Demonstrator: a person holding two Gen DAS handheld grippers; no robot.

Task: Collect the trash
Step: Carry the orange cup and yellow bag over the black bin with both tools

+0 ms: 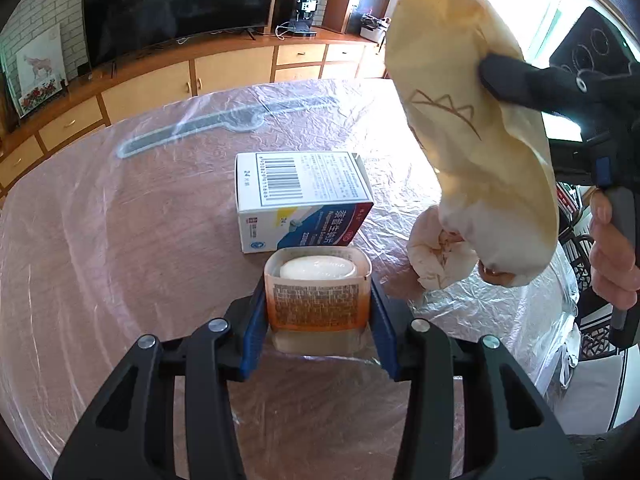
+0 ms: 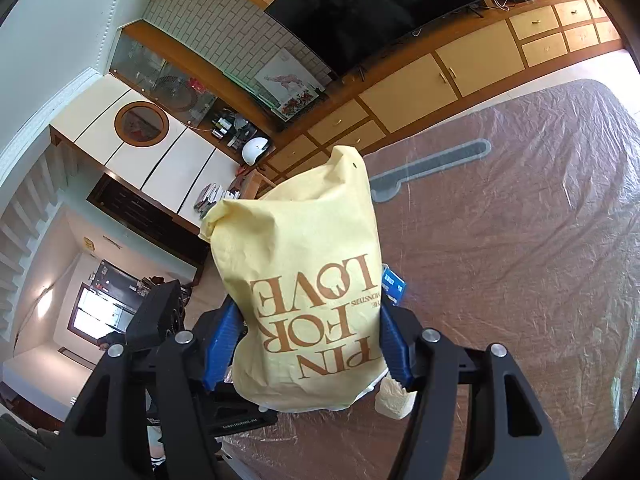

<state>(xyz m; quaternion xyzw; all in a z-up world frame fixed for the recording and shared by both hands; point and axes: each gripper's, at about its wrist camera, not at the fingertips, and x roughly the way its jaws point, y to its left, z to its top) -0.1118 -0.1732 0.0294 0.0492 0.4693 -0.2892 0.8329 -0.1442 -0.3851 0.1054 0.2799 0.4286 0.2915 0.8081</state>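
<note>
Orange jar (image 1: 318,300) clamped in left gripper (image 1: 319,308), yellow bag (image 2: 304,300) pinched by right gripper (image 2: 310,344) (table (image 1: 120,260) edge near)

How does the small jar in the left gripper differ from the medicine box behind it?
The jar is translucent and orange-tinted with a white lid, while the medicine box is opaque white cardboard with a barcode and blue-red print. The jar is clamped between the left gripper's blue pads; the box lies free on the plastic-covered table. The jar looks smaller than the box. Both carry printed labels.
</note>
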